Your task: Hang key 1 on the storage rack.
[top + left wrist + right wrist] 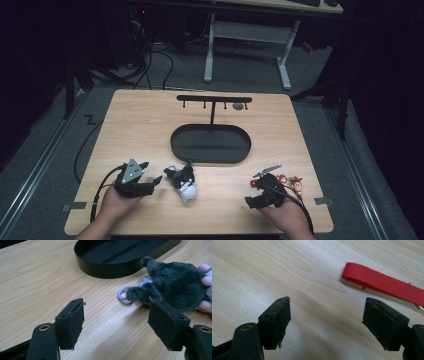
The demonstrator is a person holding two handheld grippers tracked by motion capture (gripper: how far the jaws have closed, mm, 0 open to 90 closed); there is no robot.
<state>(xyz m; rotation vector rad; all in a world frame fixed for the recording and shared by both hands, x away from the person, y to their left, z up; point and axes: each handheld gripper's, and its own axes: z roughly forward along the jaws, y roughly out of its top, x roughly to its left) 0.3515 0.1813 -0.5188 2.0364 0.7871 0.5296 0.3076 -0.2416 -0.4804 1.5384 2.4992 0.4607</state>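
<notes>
Wooden desk [150, 125], pale grain. Black oval tray [210, 144] at centre, with a black hook stand [214, 100] rising from its far edge. Dark grey plush toy [182, 182] with a white part and a lilac ring [123, 293], lying near the front of the tray. Left claw [148, 181], held in a hand just left of the toy, jaws apart, nothing between them. Right claw [256, 192], at the front right, jaws apart over bare wood. Red strap [384, 283] flat just beyond it. Small red-and-brown figure charm [296, 184] beside the right claw.
</notes>
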